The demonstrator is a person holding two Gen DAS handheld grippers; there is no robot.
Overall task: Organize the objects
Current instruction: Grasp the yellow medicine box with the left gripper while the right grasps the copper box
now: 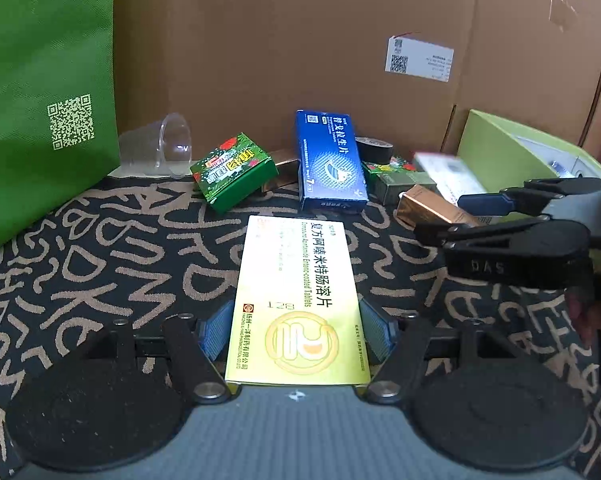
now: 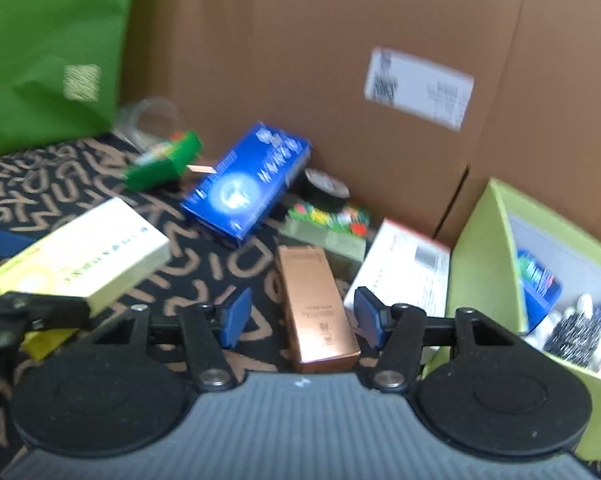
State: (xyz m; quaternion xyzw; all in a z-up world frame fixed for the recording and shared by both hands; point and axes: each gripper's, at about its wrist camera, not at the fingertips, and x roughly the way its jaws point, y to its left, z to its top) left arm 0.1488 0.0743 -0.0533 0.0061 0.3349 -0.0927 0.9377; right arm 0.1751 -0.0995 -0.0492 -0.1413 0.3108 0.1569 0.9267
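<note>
My left gripper is shut on a yellow-white medicine box, its blue pads pressing both long sides; the box also shows in the right wrist view, held above the cloth. My right gripper is open, its pads on either side of a copper-coloured box that lies on the patterned cloth; it does not grip it. In the left wrist view the right gripper shows at the right over the copper box. A blue medicine box lies behind, also in the right wrist view.
A lime-green storage box with several items stands at the right. A white box, green patterned boxes, black tape roll, a tipped clear cup, a green bag and a cardboard wall surround the cloth.
</note>
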